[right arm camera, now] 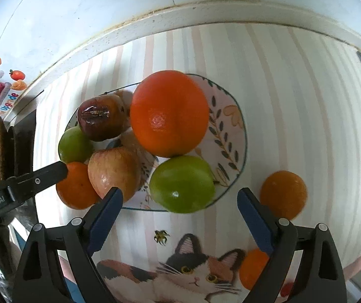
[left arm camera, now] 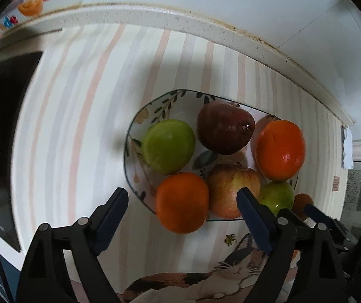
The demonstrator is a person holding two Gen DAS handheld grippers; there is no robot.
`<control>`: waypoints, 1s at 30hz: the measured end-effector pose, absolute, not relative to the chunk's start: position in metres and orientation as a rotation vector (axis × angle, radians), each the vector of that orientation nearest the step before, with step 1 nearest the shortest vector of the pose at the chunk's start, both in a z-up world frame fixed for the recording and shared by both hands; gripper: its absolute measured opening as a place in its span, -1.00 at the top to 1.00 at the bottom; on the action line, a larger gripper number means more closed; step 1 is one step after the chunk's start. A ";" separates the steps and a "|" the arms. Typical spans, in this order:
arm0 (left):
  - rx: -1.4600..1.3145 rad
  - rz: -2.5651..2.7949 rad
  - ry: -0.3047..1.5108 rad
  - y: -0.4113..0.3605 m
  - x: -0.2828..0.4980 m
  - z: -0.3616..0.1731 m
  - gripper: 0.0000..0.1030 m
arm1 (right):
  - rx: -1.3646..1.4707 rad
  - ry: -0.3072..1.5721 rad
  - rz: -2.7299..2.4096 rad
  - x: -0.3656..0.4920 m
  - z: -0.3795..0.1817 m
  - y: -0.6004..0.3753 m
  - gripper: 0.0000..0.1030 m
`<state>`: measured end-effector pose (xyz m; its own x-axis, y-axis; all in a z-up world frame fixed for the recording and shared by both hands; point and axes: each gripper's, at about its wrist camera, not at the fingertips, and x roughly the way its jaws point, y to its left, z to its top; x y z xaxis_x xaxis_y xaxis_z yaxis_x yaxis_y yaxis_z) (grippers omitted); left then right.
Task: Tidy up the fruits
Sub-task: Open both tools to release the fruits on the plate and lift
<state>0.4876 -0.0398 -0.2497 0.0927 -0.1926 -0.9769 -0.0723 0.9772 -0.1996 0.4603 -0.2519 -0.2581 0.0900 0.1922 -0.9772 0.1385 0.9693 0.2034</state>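
- Hovering with jaws spread and empty, the left hand-held gripper frames an orange on the plate's near rim.
- The right hand-held gripper is likewise agape, just short of a green apple.
- The floral plate holds six fruits on the striped bench.
- Another orange lies beside the plate; a third, partly hidden, seems nearer.

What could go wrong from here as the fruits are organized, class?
1. The orange at the near rim of the leaf-patterned ceramic plate overhangs it; a nudge from the open left gripper may roll it off.
2. The plate looks crowded, so adding the loose orange on the striped mat could dislodge the piled fruit.
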 end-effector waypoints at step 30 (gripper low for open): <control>-0.002 -0.057 1.146 -0.034 0.365 -0.120 -0.70 | 0.152 1.207 0.020 0.360 -0.109 -0.246 -0.85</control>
<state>0.3650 -0.0345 -0.1203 0.4106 -0.0464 -0.9107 0.0446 0.9985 -0.0308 0.3604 -0.2455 -0.1093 0.3569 0.0963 -0.9292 0.0653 0.9897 0.1277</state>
